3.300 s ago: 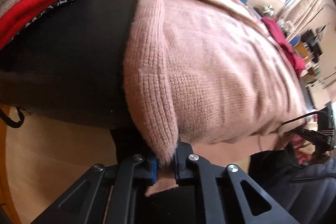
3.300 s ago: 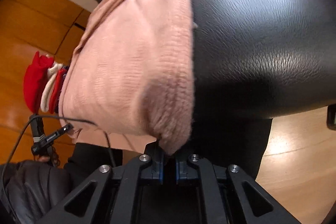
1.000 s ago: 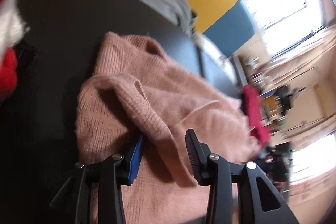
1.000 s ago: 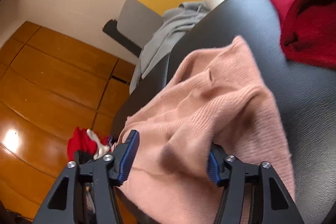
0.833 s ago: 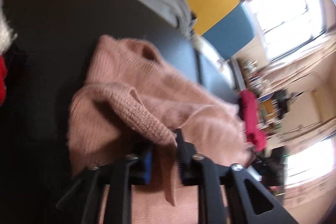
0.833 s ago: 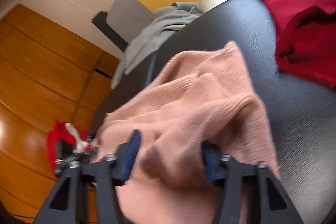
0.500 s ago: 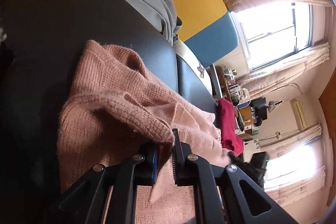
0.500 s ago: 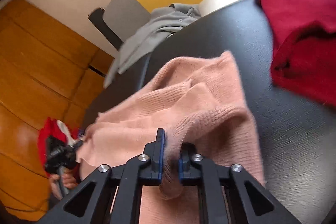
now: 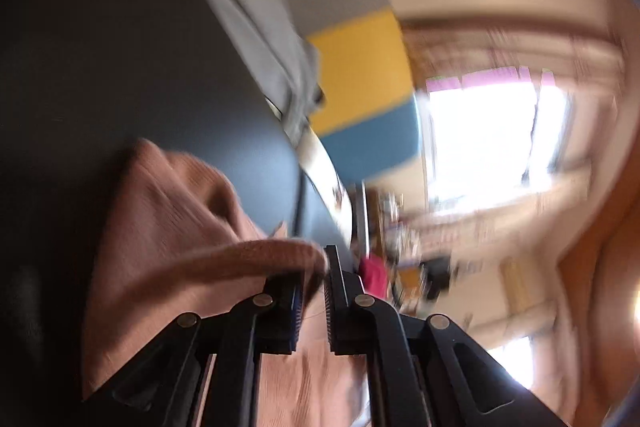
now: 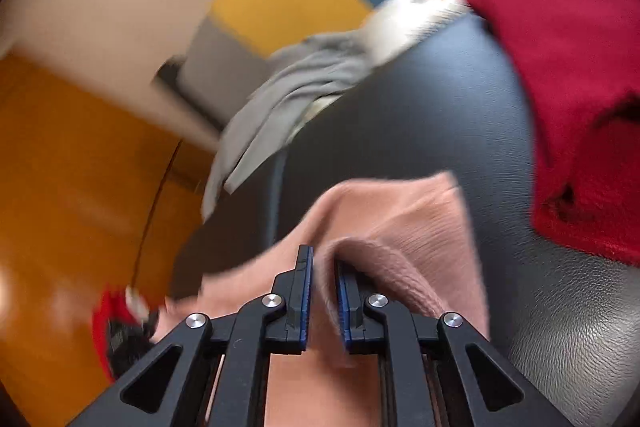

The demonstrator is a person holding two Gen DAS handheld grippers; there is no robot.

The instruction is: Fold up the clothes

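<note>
A pink knit sweater lies on a black leather surface. My left gripper is shut on a raised fold of the sweater and holds it off the surface. In the right wrist view the same pink sweater lies on the black surface, and my right gripper is shut on another fold of it. Both views are blurred by motion.
A grey garment hangs over the far edge, also seen in the left wrist view. A dark red garment lies at the right. A red and white pile sits at the left. Yellow and blue panels stand behind.
Both grippers had let go of the sweater's edge and opened over it. They have since closed on folds of it and lifted, the views tilting upward.
</note>
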